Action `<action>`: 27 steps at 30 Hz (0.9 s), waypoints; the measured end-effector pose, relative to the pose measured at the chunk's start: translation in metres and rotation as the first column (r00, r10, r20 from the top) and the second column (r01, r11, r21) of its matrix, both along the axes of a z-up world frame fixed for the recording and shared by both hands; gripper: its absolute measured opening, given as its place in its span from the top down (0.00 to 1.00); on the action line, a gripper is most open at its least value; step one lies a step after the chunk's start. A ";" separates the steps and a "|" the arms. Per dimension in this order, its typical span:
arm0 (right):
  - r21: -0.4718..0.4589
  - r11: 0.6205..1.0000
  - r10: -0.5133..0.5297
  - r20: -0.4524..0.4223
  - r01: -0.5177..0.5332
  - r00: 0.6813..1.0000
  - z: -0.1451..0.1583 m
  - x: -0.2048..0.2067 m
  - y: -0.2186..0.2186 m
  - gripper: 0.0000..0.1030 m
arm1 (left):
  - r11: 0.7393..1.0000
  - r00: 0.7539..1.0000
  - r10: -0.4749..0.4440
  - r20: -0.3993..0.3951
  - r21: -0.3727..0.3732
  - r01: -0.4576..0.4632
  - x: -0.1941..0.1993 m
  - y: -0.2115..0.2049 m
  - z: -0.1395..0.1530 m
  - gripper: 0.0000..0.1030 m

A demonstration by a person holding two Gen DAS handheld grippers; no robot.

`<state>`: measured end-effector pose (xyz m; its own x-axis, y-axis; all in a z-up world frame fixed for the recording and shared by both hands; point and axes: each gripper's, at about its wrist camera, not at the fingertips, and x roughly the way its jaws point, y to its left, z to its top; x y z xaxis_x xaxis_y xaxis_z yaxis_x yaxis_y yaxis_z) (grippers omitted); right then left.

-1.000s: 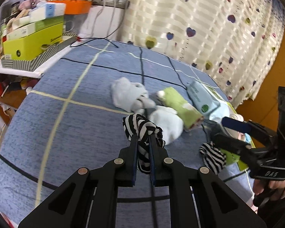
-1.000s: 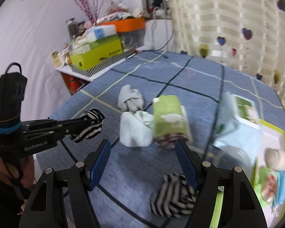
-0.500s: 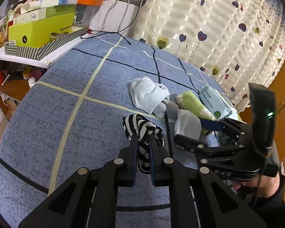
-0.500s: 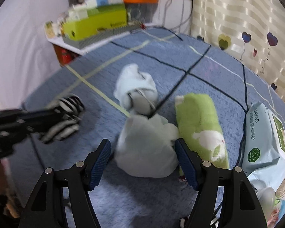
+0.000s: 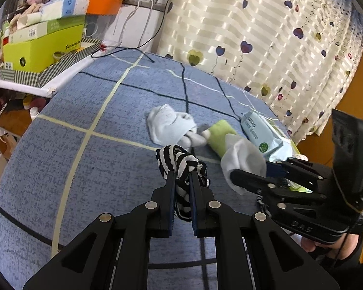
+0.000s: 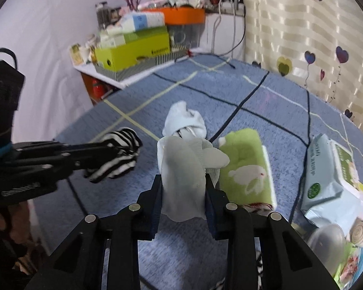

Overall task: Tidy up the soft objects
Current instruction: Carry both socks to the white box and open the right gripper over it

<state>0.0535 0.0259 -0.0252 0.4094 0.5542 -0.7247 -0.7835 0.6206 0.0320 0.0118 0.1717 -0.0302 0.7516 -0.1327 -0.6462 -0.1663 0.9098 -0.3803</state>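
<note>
Right hand-held gripper [image 6: 183, 181]: jaws just closing, pads pressed on the pale grey sock [image 6: 184, 169], long axis running up out of the fingers, away from the camera. Left hand-held gripper [image 5: 181, 181]: clamped together on the striped sock [image 5: 179, 162], held off to the right one's left. Beyond the grey sock, just past its tip on the blue bed cover [image 6: 266, 106]: white sock bundle [image 6: 184, 120], nearer the right hand; green towel roll [image 6: 244, 166] just beside.
</note>
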 end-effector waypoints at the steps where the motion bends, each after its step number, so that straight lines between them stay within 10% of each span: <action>1: 0.014 1.000 -0.004 0.005 0.004 1.000 0.005 -0.003 -0.005 0.71 | 1.000 1.000 -0.004 0.005 0.004 0.004 -0.001 -0.003 0.003 0.89; 27: 0.209 0.959 -0.216 0.111 0.190 0.970 0.075 -0.040 -0.156 0.71 | 0.978 0.976 -0.195 0.094 0.097 0.186 0.017 -0.119 0.070 0.89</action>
<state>0.0137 -0.1300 0.0499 0.6123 0.5746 -0.5431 -0.6468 0.7591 0.0738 0.0284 0.0524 0.0400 0.7806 -0.2258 -0.5828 0.0485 0.9515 -0.3038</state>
